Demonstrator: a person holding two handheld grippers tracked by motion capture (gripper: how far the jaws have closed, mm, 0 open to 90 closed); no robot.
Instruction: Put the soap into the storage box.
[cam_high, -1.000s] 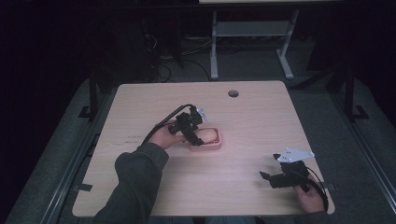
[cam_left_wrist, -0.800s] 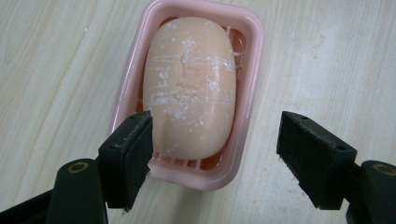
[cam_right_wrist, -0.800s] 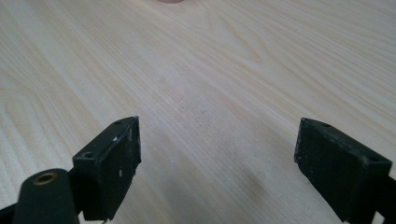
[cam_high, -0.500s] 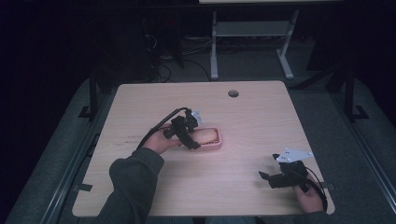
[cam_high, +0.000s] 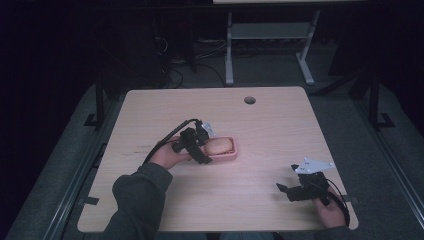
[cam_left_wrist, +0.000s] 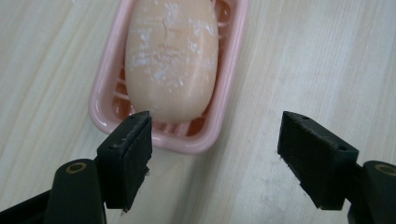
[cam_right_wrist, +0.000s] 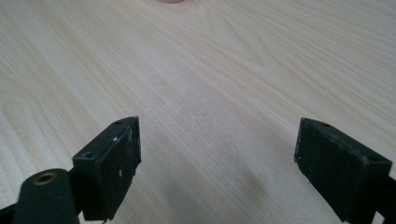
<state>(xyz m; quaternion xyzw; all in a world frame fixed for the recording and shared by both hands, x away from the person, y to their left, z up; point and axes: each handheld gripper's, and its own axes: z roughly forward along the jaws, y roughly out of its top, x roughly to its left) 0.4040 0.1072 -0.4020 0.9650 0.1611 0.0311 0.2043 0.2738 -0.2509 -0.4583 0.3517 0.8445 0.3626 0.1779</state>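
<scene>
Left tongs: jaws spread wide, gripping nothing, poised at the near end of the pink soap dish; one jaw overlaps its rim, the other stands over bare bench. Judgement: the step in hand is taking hold at the dish. To do it well, centre the jaws before closing; the offset risks a skewed grip. Dish contents: one peach soap bar, white-flecked, lying lengthwise on the ribs. Right tongs: open, empty, held idle over bare bench, well apart from the dish.
</scene>
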